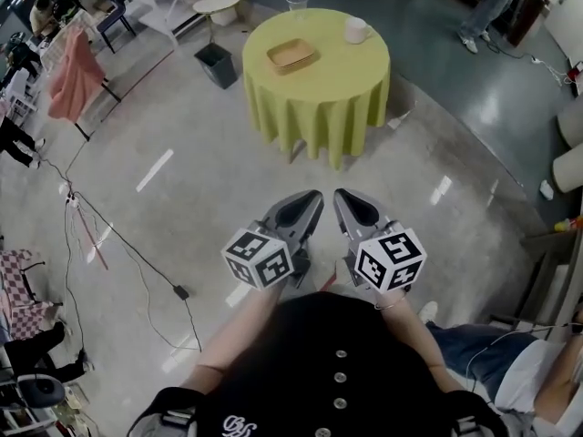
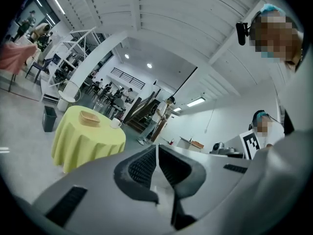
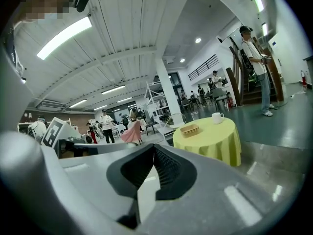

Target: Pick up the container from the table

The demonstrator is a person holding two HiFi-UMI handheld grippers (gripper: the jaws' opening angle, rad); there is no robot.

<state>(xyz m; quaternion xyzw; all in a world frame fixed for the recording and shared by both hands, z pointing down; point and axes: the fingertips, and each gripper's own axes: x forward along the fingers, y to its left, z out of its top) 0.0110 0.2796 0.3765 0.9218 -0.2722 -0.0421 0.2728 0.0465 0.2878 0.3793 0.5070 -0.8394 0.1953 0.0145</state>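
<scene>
- Grey plastic jaws of the left gripper [image 1: 308,200] are pressed together with nothing between them. The right gripper [image 1: 348,198] is clenched and empty too.
- The two grippers sit side by side, near the person's torso. Both aim roughly level at the far table, the right tipped slightly down. The forearms [image 1: 239,333] are bent and tucked in.
- The container [image 1: 291,55], a shallow tan tray, lies left of centre on the round table [image 1: 319,85] with its yellow-green cloth, well apart from both grippers.
- A white mug [image 1: 356,30] stands far right of the container and a clear cup [image 1: 297,4] at the far edge.
- This looks like the approach:
  - close the distance first;
  - open one gripper before reaching;
  - come in low at the container's near rim, staying clear of the mug.
</scene>
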